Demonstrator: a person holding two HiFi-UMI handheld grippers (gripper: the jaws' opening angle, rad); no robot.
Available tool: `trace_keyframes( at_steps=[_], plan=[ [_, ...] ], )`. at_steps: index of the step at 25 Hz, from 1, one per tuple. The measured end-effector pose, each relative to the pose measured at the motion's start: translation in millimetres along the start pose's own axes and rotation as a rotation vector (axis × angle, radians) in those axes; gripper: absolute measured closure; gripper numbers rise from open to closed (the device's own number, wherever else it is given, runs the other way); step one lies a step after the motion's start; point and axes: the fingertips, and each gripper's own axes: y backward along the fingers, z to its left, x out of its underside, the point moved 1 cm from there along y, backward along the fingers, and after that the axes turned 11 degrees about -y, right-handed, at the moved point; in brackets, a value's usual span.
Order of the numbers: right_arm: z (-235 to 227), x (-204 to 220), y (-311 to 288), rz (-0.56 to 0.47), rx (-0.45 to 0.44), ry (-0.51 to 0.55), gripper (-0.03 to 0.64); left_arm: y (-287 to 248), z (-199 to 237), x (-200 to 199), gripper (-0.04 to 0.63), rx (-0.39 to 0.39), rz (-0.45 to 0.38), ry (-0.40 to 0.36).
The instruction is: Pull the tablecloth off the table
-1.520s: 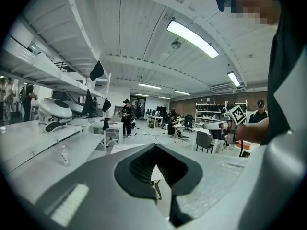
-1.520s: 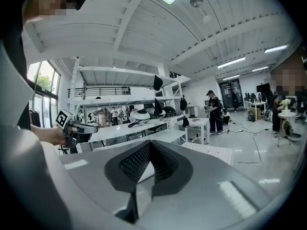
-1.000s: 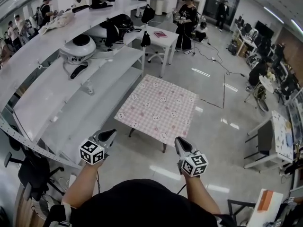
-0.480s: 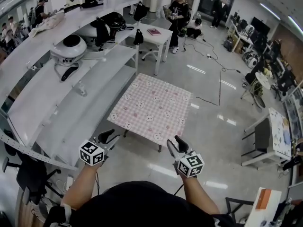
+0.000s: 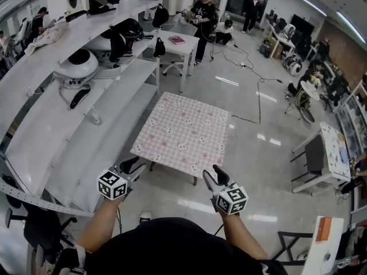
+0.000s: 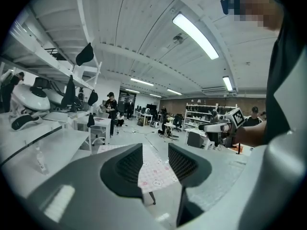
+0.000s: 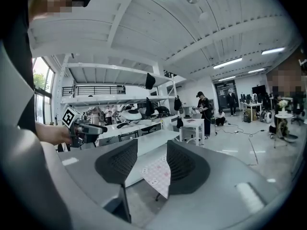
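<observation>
A pink-and-white checked fabric tablecloth printed with small animal faces is seen spread flat over a small low table, of which only the dark legs are shown beneath the near edge. The cloth is touched by neither tool.

The left gripper, grey with a marker cube, is held in the air short of the table's near left corner. Its jaws are parted by a moderate gap and nothing is held between them; in the left gripper view only the distant cloth is seen through that gap.

The right gripper, of the same make, is held short of the table's near right corner. Its jaws are likewise parted and empty, with the cloth's corner framed beyond them.

Long white shelving is set along the table's left side. A white desk and a standing person in black are seen well beyond the table's far edge.
</observation>
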Motion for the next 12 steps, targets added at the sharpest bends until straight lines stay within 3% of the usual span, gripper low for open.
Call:
trace_keyframes(
  at_steps=[12],
  plan=[
    [46.5,-2.3,-62.0,-0.041,0.089,-0.007,0.399,18.0,93.8,7.5,0.428,0.078,-0.003,-0.025]
  ],
)
